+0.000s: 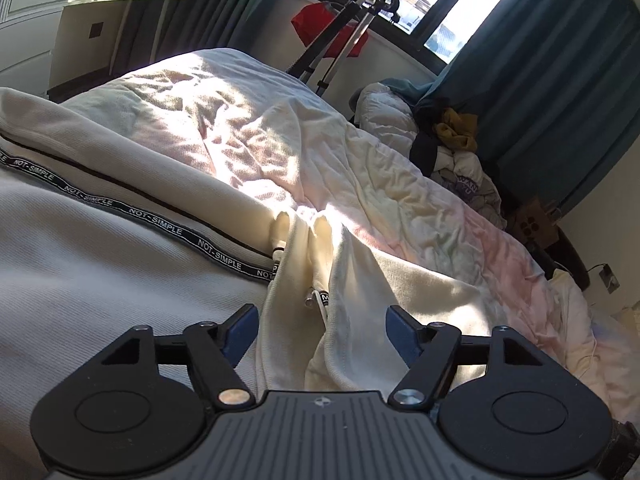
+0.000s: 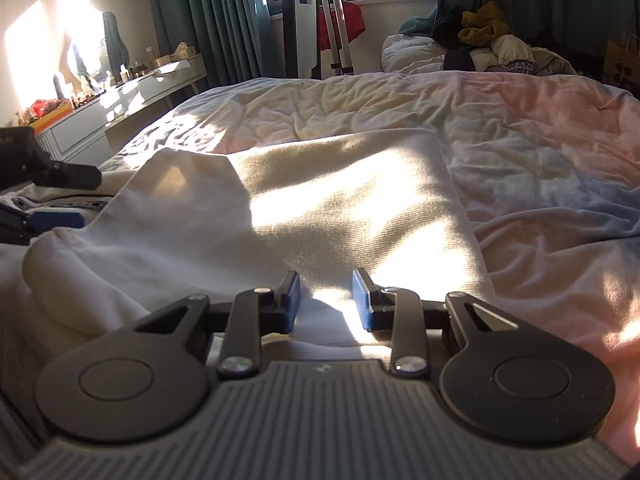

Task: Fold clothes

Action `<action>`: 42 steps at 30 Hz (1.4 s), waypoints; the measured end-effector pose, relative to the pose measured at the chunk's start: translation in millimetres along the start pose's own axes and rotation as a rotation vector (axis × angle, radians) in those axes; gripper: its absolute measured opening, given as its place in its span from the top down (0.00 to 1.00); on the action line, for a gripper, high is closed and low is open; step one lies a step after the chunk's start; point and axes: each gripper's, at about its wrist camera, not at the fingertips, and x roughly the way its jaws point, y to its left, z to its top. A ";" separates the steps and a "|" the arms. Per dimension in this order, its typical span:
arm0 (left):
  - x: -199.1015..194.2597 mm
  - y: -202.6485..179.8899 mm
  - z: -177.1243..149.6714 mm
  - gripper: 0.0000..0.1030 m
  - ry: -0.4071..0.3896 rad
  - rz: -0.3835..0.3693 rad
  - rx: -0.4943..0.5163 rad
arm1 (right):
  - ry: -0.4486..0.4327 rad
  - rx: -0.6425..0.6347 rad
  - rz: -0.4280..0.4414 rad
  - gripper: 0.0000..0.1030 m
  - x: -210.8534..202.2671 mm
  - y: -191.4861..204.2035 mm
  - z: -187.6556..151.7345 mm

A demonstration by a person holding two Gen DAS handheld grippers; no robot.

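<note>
A cream hoodie [image 1: 100,264] with a black "NOT-SIMPLE" tape trim [image 1: 160,224] lies on the bed. My left gripper [image 1: 322,322] is open, its blue pads either side of the hoodie's bunched neck and drawstrings [image 1: 316,296]. In the right wrist view the same cream hoodie [image 2: 320,200] lies spread flat ahead. My right gripper [image 2: 326,300] is open just above its near edge, nothing between the pads. The left gripper [image 2: 52,216] shows at the far left of that view.
The bed carries a wrinkled pastel duvet [image 1: 400,200]. A pile of clothes [image 2: 492,48] sits at the far right of the bed. A metal stand [image 2: 336,32] with a red garment is by the window. A dresser [image 2: 120,100] with bottles lines the left wall.
</note>
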 end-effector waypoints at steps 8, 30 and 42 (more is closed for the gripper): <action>-70.8 43.4 26.9 0.18 -0.068 0.155 -0.153 | 0.005 0.025 0.011 0.69 -3.8 -2.3 1.2; -117.0 144.2 7.1 0.13 -0.071 0.441 -0.591 | 0.018 0.040 0.006 0.68 -6.7 0.0 1.2; -102.8 196.2 7.5 0.16 -0.197 0.406 -0.804 | -0.020 -0.014 0.116 0.67 -6.1 25.9 -2.0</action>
